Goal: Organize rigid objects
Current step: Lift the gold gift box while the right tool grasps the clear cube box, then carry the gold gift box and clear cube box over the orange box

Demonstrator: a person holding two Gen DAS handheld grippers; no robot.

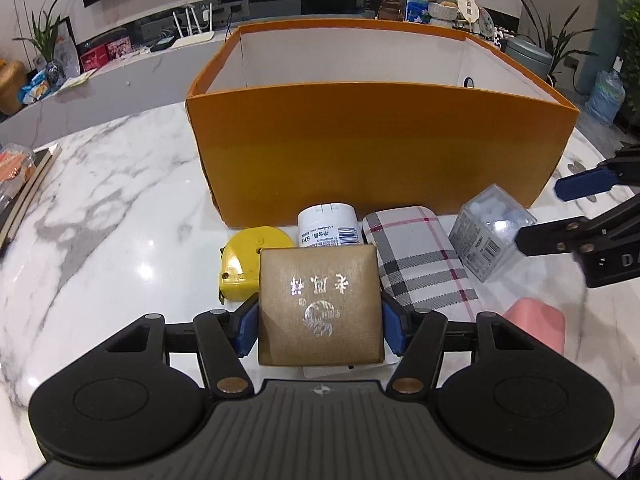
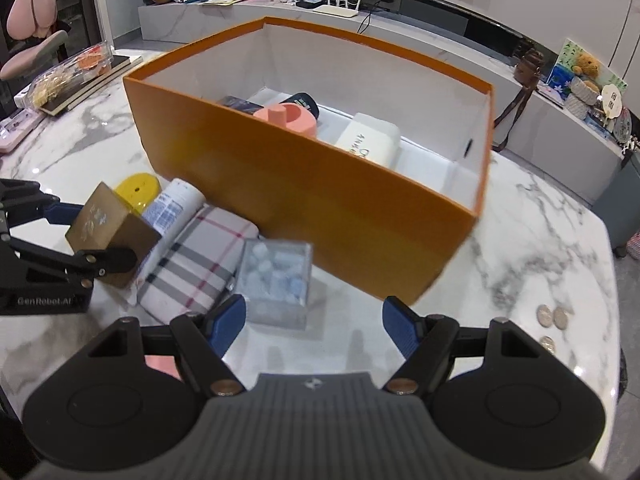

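Left wrist view: left gripper (image 1: 319, 320) fingers clamped on square gold fabric-covered box (image 1: 318, 304), above marble tabletop (image 1: 100, 200). Right gripper (image 2: 314, 326) fingers apart, empty, beside clear plastic cube box (image 2: 276, 280). Beyond: plaid rectangular case (image 1: 420, 256), yellow tape measure (image 1: 244, 260), white bottle (image 1: 327, 226), orange cardboard box (image 1: 380, 148).

The right tool (image 2: 312, 320) hangs with jaws apart over the white marble desk (image 2: 520, 240), nothing between them. Just ahead sits a clear plastic cube box (image 2: 276, 280) beside a plaid fabric case (image 2: 192, 264), before the open orange cardboard box (image 2: 320, 200). The left tool (image 2: 96, 236) grips a gold-brown square box (image 2: 108, 232).
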